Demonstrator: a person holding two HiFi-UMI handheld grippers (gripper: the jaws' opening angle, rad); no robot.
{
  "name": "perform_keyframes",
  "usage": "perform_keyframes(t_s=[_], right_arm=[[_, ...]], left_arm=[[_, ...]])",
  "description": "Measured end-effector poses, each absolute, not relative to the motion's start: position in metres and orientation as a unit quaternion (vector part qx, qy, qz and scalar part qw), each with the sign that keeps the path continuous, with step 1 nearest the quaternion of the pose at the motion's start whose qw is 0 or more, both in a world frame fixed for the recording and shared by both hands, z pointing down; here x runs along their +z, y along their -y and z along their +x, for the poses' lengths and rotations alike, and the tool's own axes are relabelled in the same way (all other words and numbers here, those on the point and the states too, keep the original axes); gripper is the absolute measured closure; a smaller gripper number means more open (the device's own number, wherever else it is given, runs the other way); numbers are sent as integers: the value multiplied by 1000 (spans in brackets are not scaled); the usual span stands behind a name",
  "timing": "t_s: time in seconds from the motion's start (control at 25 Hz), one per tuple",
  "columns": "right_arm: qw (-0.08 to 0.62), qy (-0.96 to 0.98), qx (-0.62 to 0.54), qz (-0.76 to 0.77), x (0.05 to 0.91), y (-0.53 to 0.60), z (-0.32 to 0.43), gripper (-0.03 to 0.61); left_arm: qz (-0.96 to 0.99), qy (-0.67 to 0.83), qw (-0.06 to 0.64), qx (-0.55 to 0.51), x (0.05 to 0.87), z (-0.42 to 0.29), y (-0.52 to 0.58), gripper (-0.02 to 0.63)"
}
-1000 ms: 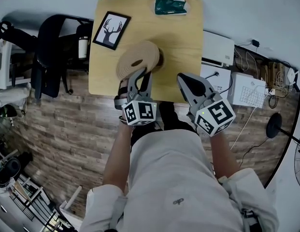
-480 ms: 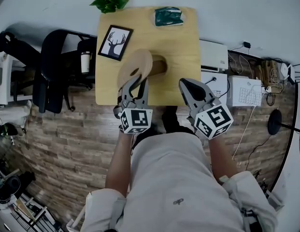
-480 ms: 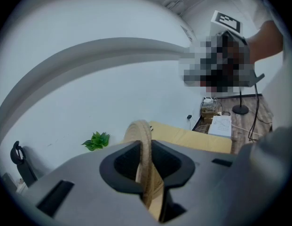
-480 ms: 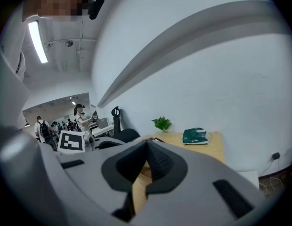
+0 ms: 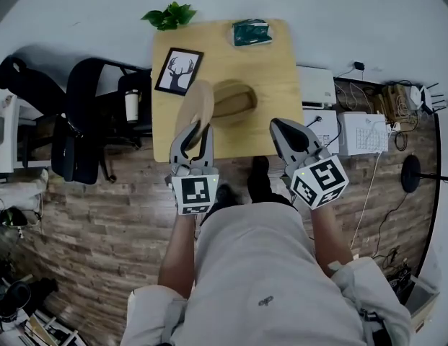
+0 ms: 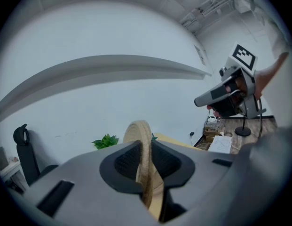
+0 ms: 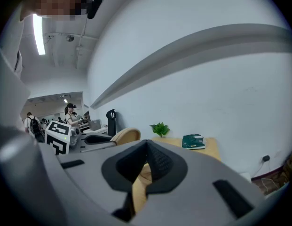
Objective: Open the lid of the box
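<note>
A round wooden box (image 5: pixel 234 98) sits uncovered near the middle of the light wooden table (image 5: pixel 274 63). Its round wooden lid (image 5: pixel 195 109) is off the box and stands on edge, tilted, to the box's left. My left gripper (image 5: pixel 194 132) is shut on the lid's near rim. In the left gripper view the lid (image 6: pixel 138 131) runs upright between the two pads of the left gripper (image 6: pixel 145 161). My right gripper (image 5: pixel 279 126) hovers at the table's near edge, right of the box, shut with nothing in it. Its pads meet in the right gripper view (image 7: pixel 146 154).
On the table are a framed deer picture (image 5: pixel 178 71) at the left, a green plant (image 5: pixel 169 15) at the far left corner and a green packet (image 5: pixel 250 32) at the far edge. A black chair (image 5: pixel 79 121) stands left of the table, white appliances (image 5: pixel 321 85) right.
The left gripper has lifted the lid off the box and tipped it up on edge, uncovering the box. Both grippers have risen and drawn back toward the person.
</note>
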State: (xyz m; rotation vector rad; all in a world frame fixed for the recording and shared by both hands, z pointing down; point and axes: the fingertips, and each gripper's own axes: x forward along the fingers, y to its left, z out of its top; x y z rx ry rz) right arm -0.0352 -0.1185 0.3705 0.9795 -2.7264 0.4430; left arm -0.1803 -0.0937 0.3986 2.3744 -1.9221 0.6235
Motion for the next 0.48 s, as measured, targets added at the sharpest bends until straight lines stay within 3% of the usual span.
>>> perform_keyframes(t_s=[0.48], right_arm=[[98, 916, 120, 370, 347, 66, -46, 580]], left_arm=[[774, 623, 65, 88, 358, -210, 34, 545]])
